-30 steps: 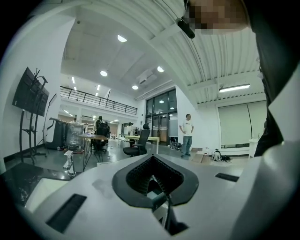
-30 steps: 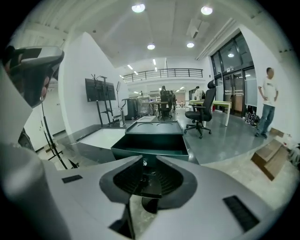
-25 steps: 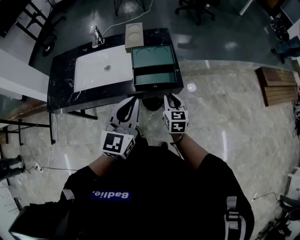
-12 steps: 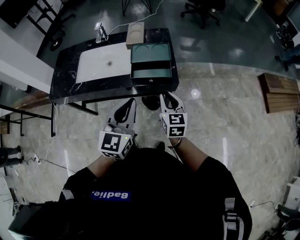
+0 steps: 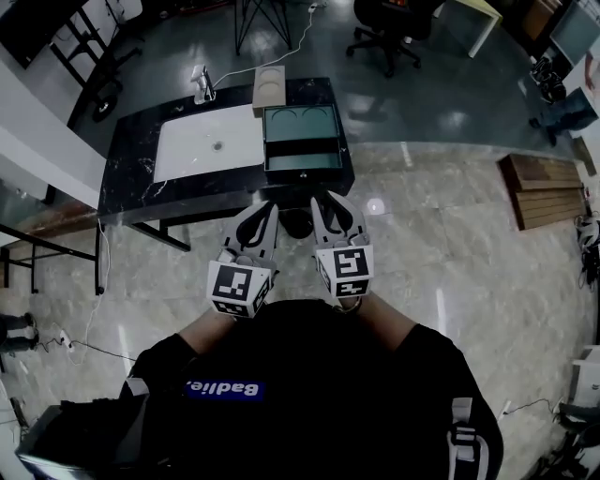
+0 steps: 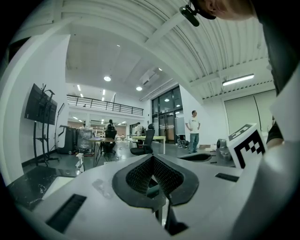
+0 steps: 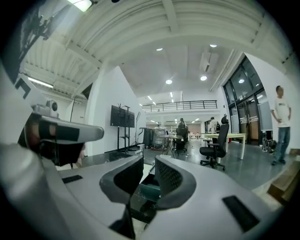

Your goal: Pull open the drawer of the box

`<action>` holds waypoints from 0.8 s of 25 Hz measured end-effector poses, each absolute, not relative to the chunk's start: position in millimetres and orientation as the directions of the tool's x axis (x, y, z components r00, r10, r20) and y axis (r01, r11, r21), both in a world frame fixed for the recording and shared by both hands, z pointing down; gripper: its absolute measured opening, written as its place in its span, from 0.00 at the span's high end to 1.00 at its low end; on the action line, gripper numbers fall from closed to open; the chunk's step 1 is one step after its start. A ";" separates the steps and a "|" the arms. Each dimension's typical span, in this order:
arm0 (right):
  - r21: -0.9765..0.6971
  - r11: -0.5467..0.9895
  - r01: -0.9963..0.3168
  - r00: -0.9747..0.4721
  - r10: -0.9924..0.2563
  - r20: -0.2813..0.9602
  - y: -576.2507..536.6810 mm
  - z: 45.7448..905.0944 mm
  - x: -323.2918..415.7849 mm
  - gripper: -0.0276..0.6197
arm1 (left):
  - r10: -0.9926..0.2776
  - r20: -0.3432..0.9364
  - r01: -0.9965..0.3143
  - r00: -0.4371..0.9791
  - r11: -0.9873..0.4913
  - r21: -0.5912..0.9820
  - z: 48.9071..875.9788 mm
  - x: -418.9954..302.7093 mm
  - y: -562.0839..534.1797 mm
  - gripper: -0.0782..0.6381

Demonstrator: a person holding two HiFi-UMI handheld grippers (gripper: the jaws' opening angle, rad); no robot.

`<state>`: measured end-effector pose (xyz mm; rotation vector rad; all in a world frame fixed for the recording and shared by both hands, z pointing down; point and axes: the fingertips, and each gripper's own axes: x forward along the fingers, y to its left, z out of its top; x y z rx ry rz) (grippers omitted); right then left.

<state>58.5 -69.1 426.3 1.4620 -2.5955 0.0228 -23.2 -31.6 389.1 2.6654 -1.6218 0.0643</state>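
The green box stands at the right end of the black table. Its drawer is pulled out toward me, with a small knob on its front. Both grippers hang close to my body, short of the table's near edge and touching nothing. My left gripper is shut and empty; its pads meet at the tip in the left gripper view. My right gripper stands slightly open and empty. A strip of the green box shows through its narrow gap.
A white sink with a faucet fills the table's middle. A beige board lies behind the box. A dark round base sits under the table's edge. Wooden benches lie at right, office chairs beyond.
The table and box have slid farther from me in the head view. Both grippers have drawn back with me, the right one shifting slightly left. The drawer stays pulled out.
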 end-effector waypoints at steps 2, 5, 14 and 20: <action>0.077 0.544 -0.836 -0.533 -0.837 0.124 -55.8 416.6 46.2 0.84 | -0.883 0.045 -0.884 0.468 -0.468 -0.005 390.4 -26.0 -29.3 0.90; 0.087 0.563 -0.822 -0.554 -0.825 0.110 -40.9 409.4 37.0 0.84 | -0.880 0.044 -0.881 0.473 -0.473 0.003 390.8 -30.7 -28.0 0.90; 0.073 0.577 -0.814 -0.569 -0.816 0.104 -24.6 405.8 30.0 0.95 | -0.868 0.046 -0.869 0.495 -0.494 0.017 390.9 -35.5 -22.1 0.90; 0.057 0.588 -0.807 -0.581 -0.807 0.103 -19.8 404.4 26.2 0.95 | -0.859 0.047 -0.860 0.511 -0.510 0.023 392.0 -32.2 -19.0 0.90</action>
